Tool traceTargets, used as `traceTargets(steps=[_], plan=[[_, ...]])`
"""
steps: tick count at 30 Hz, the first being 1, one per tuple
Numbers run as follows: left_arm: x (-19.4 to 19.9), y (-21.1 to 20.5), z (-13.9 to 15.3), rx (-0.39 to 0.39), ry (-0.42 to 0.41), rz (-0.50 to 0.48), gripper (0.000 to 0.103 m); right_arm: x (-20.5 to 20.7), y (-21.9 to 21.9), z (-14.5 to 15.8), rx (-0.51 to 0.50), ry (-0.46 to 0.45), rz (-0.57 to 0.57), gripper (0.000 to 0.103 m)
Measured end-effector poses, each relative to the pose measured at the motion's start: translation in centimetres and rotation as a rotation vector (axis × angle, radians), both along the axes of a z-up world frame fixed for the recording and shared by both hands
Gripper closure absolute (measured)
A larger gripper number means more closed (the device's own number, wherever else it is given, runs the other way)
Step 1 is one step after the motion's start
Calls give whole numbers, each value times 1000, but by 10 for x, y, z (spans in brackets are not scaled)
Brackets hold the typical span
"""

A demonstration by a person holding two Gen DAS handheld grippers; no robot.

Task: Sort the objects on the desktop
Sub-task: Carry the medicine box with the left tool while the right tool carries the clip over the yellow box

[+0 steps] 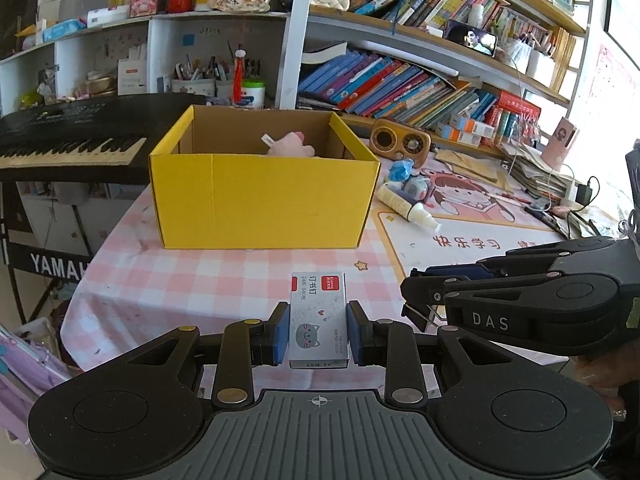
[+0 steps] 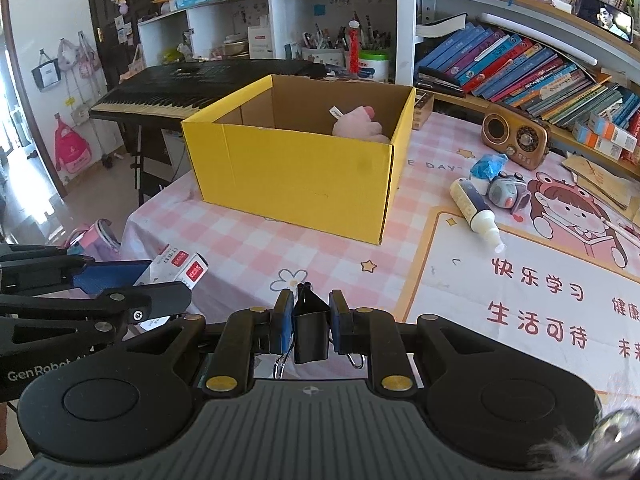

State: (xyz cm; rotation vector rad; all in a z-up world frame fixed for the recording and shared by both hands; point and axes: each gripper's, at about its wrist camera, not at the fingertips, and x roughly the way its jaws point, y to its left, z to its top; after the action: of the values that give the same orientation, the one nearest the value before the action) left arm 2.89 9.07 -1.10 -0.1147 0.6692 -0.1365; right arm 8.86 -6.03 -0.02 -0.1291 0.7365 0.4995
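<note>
My left gripper [image 1: 319, 328] is shut on a small grey staple box [image 1: 318, 320] with a cat face and a red label, held above the checked tablecloth. My right gripper [image 2: 308, 326] is shut on a black binder clip [image 2: 311, 330], its wire handles hanging below. In the left wrist view the right gripper [image 1: 416, 300] comes in from the right, beside the staple box. In the right wrist view the left gripper [image 2: 172, 280] shows at the left with the staple box [image 2: 180, 268]. Ahead stands an open yellow cardboard box [image 1: 260, 196] with a pink plush toy [image 1: 294, 145] inside.
Right of the yellow box [image 2: 304, 176] lie a cream glue bottle [image 2: 474, 210], a blue crumpled wrapper [image 2: 488, 166] and a small grey toy [image 2: 507, 192] near a wooden retro radio [image 2: 514, 136]. A keyboard [image 1: 68, 136] stands left of the table. Bookshelves rise behind.
</note>
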Motion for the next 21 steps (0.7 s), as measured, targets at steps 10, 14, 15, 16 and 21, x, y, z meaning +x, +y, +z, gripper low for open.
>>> traceTargets(steps=[10, 14, 15, 16, 21], plan=[[30, 2, 11, 2, -26, 28, 75, 35, 1, 15, 43, -20, 28, 86], [49, 2, 23, 12, -68, 41, 75, 57, 4, 34, 66, -61, 58, 86], [54, 2, 26, 14, -81, 45, 75, 63, 6, 39, 70, -76, 67, 86], [60, 3, 30, 16, -96, 49, 75, 70, 7, 44, 75, -91, 78, 86], [90, 8, 49, 28, -161, 77, 75, 109, 16, 70, 99, -166, 122, 86]])
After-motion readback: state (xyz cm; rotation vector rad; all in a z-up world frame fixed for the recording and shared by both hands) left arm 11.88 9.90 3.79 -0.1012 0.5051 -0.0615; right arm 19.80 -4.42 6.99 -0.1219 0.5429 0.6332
